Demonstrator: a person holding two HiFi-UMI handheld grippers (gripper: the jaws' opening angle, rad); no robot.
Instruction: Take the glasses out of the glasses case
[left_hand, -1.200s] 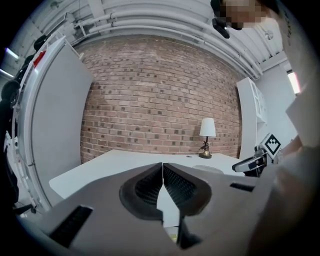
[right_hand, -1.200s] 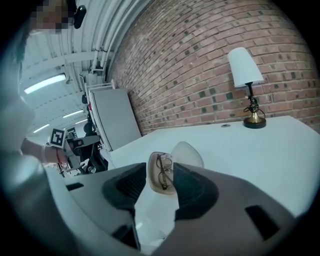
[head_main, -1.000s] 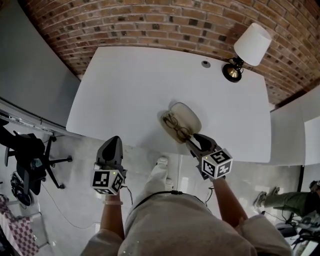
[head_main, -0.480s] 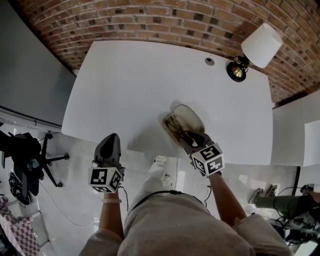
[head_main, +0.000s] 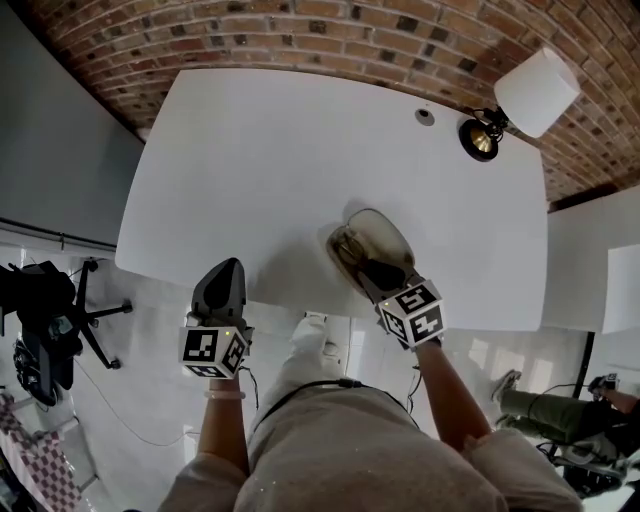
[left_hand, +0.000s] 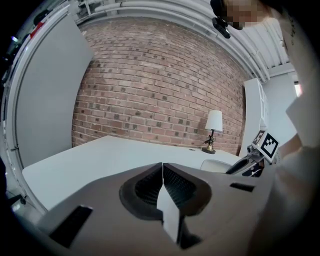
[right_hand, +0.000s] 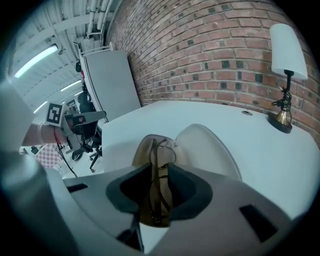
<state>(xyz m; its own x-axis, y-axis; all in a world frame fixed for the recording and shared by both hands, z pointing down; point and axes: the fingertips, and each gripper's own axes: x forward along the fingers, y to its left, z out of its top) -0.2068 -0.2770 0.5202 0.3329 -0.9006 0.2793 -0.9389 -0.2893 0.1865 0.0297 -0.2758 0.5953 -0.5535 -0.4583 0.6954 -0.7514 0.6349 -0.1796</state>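
Closing on the glasses (right_hand: 161, 150) between them in the open glasses case (right_hand: 207, 150), the right tongs (right_hand: 159, 172) tilt down; the left tongs (left_hand: 162, 170) hang closed, empty.

No legible text or numbers

You're looking at 1 table (head_main: 260, 150), 1 glasses case (head_main: 388, 232), 1 pr of glasses (right_hand: 161, 192), 1 lamp (head_main: 530, 95) and 1 office chair (head_main: 50, 300). You're holding 2 grippers: left gripper (left_hand: 162, 170) and right gripper (head_main: 365, 262), its jaws closing w/ the glasses between them. Prob. 1 other person (head_main: 540, 408), too blurry at the edge to be sure.
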